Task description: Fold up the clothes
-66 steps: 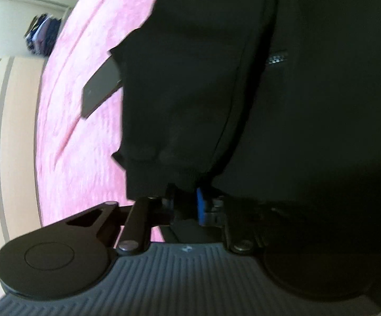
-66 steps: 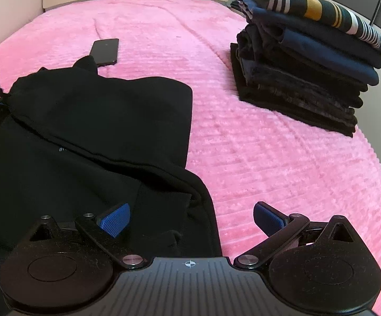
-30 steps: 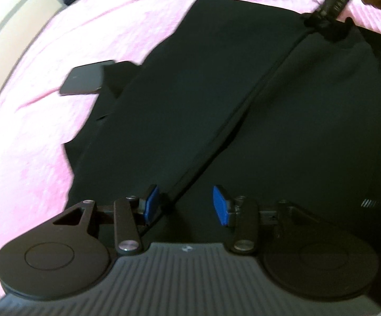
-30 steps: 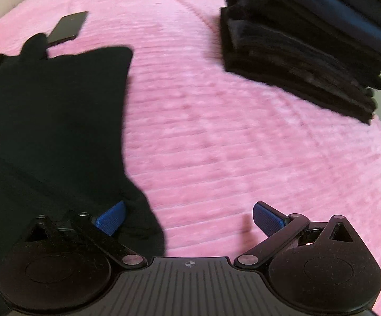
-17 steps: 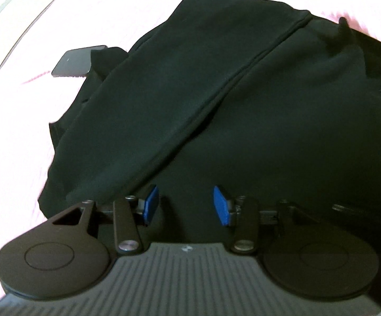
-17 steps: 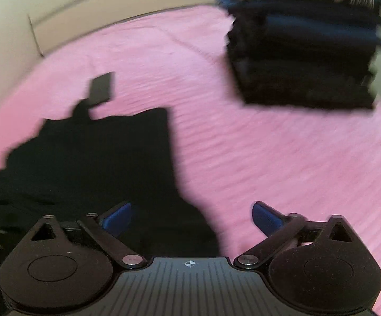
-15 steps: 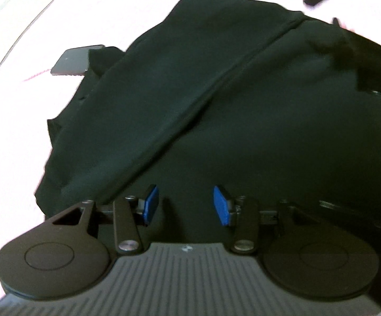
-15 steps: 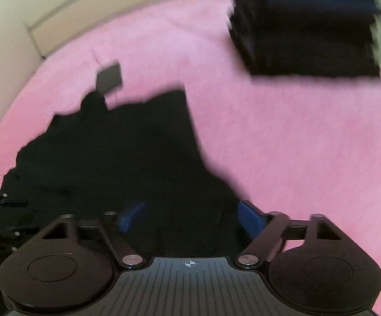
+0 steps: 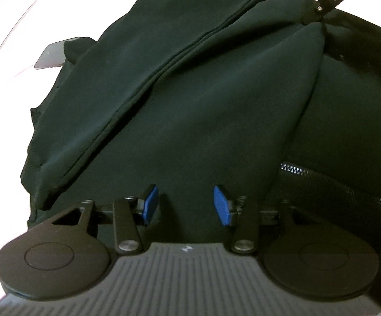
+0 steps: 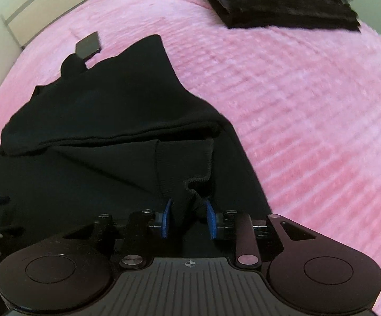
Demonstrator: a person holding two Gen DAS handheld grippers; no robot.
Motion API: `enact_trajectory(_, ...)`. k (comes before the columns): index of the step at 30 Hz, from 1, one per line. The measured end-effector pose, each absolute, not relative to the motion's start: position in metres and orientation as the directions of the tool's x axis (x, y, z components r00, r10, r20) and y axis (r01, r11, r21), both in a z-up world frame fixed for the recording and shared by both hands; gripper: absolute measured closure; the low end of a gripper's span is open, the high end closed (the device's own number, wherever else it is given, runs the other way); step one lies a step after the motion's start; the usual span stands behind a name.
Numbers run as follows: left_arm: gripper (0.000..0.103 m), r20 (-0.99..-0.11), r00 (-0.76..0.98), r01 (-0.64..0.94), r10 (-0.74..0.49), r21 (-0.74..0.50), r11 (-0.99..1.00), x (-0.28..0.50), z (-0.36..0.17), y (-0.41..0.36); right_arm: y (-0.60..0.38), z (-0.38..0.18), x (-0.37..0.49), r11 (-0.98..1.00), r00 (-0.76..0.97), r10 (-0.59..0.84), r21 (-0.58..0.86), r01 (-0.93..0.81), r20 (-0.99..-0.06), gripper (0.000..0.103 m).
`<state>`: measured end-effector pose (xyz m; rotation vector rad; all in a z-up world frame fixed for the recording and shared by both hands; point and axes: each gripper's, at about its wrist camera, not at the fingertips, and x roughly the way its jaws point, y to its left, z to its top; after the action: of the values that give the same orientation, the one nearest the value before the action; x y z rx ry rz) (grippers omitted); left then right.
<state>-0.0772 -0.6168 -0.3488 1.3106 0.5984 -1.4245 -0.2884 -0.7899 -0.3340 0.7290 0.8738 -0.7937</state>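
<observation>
A black zip-up jacket [image 9: 190, 100] lies spread on the pink bedspread [image 10: 309, 92]. My left gripper [image 9: 182, 205] hovers open just over the jacket's near edge, blue pads apart, nothing between them. In the right wrist view my right gripper [image 10: 187, 218] is shut on a bunched ribbed cuff [image 10: 185, 158] of the jacket's sleeve. The left wrist view shows the right gripper [image 9: 319, 8] at the top right, pinching the fabric and pulling a fold up. A silver zipper [image 9: 335, 181] runs along the jacket's right side.
A dark phone [image 10: 89, 46] lies on the bedspread beyond the jacket, partly under a sleeve end. A stack of folded dark clothes [image 10: 282, 8] sits at the far right. A pale headboard [image 10: 32, 5] borders the bed at the far left.
My right gripper went from wide open to shut on the sleeve cuff and dropped closer to the jacket. The left gripper let go of the jacket earlier and has stayed open over it.
</observation>
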Motion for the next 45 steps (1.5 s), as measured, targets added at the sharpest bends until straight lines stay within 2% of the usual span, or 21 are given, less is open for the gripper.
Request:
enact_trajectory(1,0.060,-0.919,0.166,0.906,-0.358,0.286,-0.311,-0.077,-0.347,-0.617,-0.794,-0.334,-0.290,0.501,0.402,-0.315,0.209,0.840,-0.860,0.056)
enact_trajectory(4,0.060,-0.917,0.183,0.912,-0.356,0.293,-0.286,-0.078,-0.336,-0.608,-0.805,-0.331,-0.295,0.477,0.349,-0.360,0.151,0.866,-0.865,0.056)
enact_trajectory(8,0.059,-0.916,0.208,0.929,-0.344,0.295,-0.224,-0.083,-0.308,-0.581,-0.798,-0.303,-0.305,0.483,0.366,-0.361,0.163,0.860,-0.858,0.055)
enact_trajectory(9,0.059,-0.914,0.219,0.935,-0.341,0.296,-0.195,-0.082,-0.300,-0.575,-0.792,-0.295,-0.307,0.491,0.371,-0.354,0.166,0.855,-0.859,0.043)
enact_trajectory(10,0.058,-0.912,0.230,0.941,-0.338,0.297,-0.161,-0.080,-0.291,-0.569,-0.787,-0.287,-0.308,0.500,0.376,-0.348,0.169,0.849,-0.859,0.015)
enact_trajectory(11,0.058,-0.911,0.242,0.946,-0.334,0.298,-0.127,-0.078,-0.283,-0.563,-0.780,-0.280,-0.308,0.507,0.382,-0.342,0.174,0.844,-0.859,0.007)
enact_trajectory(12,0.057,-0.909,0.253,0.950,-0.330,0.299,-0.093,-0.076,-0.275,-0.557,-0.773,-0.273,-0.307,0.514,0.389,-0.336,0.179,0.839,-0.858,0.005)
enact_trajectory(14,0.052,-0.906,0.276,0.954,-0.321,0.299,-0.025,-0.073,-0.258,-0.545,-0.758,-0.260,-0.305,0.536,0.401,-0.310,0.190,0.823,-0.862,0.005)
enact_trajectory(18,0.037,-0.895,0.326,0.945,-0.304,0.300,0.131,-0.068,-0.224,-0.513,-0.732,-0.243,-0.294,0.601,0.412,-0.229,0.205,0.772,-0.882,0.005)
enact_trajectory(20,0.033,-0.890,0.343,0.935,-0.301,0.294,0.197,-0.068,-0.208,-0.495,-0.717,-0.232,-0.291,0.630,0.417,-0.213,0.202,0.750,-0.883,0.005)
enact_trajectory(21,0.028,-0.888,0.346,0.932,-0.303,0.288,0.221,-0.069,-0.200,-0.485,-0.710,-0.227,-0.290,0.644,0.420,-0.207,0.200,0.738,-0.884,0.005)
enact_trajectory(22,0.021,-0.884,0.351,0.929,-0.307,0.288,0.234,-0.071,-0.193,-0.476,-0.703,-0.222,-0.291,0.652,0.418,-0.209,0.193,0.733,-0.884,0.005)
enact_trajectory(27,0.011,-0.861,0.373,0.924,-0.345,0.310,0.224,-0.087,-0.173,-0.433,-0.659,-0.200,-0.307,0.640,0.388,-0.261,0.143,0.755,-0.884,0.003)
enact_trajectory(34,0.011,-0.833,0.361,0.930,-0.419,0.290,0.224,-0.100,-0.151,-0.357,-0.585,-0.172,-0.340,0.605,0.348,-0.374,0.059,0.794,-0.859,0.003)
enact_trajectory(42,0.007,-0.813,0.353,0.923,-0.463,0.221,0.315,-0.103,-0.125,-0.260,-0.501,-0.139,-0.376,0.579,0.305,-0.470,-0.028,0.815,-0.828,0.002)
enact_trajectory(45,0.007,-0.814,0.349,0.926,-0.464,0.222,0.307,-0.111,-0.126,-0.238,-0.487,-0.140,-0.382,0.586,0.278,-0.449,-0.045,0.809,-0.849,0.001)
